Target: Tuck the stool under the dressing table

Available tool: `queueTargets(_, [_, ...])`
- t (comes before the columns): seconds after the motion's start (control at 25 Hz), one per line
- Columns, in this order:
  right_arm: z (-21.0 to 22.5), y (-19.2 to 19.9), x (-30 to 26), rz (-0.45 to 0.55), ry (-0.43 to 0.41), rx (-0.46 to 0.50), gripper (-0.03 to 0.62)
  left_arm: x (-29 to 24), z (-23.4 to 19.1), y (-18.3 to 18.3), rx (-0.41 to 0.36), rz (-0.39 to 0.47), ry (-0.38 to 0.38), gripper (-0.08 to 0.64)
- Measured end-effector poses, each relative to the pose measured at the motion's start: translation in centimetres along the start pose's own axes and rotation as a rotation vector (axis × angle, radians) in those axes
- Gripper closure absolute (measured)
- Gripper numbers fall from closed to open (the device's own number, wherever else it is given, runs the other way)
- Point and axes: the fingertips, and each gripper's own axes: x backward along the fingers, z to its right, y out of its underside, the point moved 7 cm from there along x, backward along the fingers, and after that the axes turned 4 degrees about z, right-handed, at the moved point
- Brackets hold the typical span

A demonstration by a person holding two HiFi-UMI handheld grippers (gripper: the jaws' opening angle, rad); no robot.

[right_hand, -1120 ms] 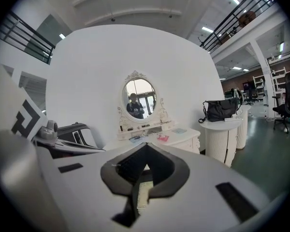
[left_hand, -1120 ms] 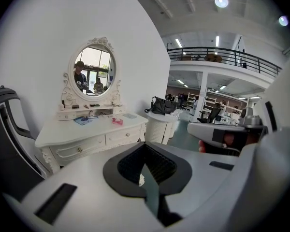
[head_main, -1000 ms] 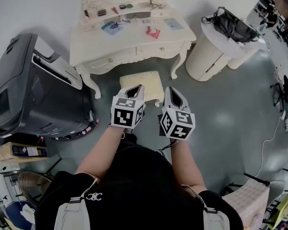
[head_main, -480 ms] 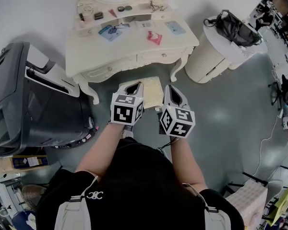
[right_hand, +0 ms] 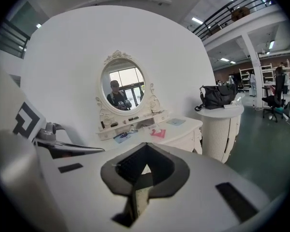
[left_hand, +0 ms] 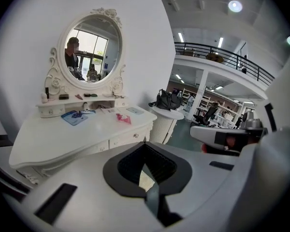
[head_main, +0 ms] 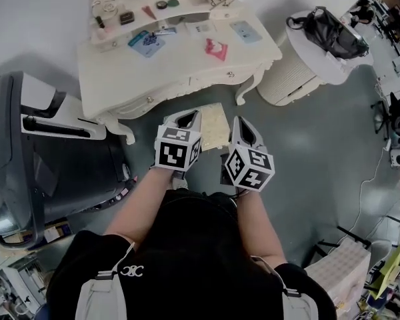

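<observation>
The cream stool (head_main: pixel 214 125) stands on the grey floor with its far part under the front edge of the white dressing table (head_main: pixel 180 69). My left gripper (head_main: pixel 186 117) is at the stool's near left edge and my right gripper (head_main: pixel 242 123) at its near right edge. Both point toward the table. In the left gripper view the jaws (left_hand: pixel 145 145) are shut, with a sliver of cream seat showing through them. The right gripper (right_hand: pixel 144 147) is shut too, with the table (right_hand: pixel 176 129) beyond it. Whether the tips touch the stool is hidden.
A large black machine (head_main: pixel 47 159) stands close on the left of the table. A white ribbed round stand (head_main: pixel 290 75) with a black bag (head_main: pixel 330 32) is at the right. Small items, pink (head_main: pixel 215 49) and blue (head_main: pixel 145 42), lie on the tabletop below the oval mirror (left_hand: pixel 91 52).
Both grippers have moved forward toward the table, and the stool has slid farther under its front edge. Less of the seat shows now.
</observation>
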Motion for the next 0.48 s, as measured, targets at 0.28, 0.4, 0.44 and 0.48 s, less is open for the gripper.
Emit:
queueTargets(0.28, [1.1, 5.5, -0.4, -0.196, 0.01, -0.041, 0.584, -2.2, -2.8, 5.0, 0.119, -0.155, -0.039, 0.56])
queueTargets(0.4, [2.8, 8.8, -1.6, -0.27, 0.011, -0.093, 0.584, -3.8, -3.5, 8.5, 0.155, -0.235, -0.063, 0.56])
queueTargets(0.44, [3.5, 10.2, -2.2, -0.292, 0.01, -0.109, 0.584, -4.5, -3.7, 9.8, 0.163, -0.264, -0.068, 0.56])
queueTargets(0.48, [4.2, 11.8, -2.7, -0.317, 0.008, -0.125, 0.584, -5.2, -3.8, 11.3, 0.17, -0.293, -0.074, 0.56])
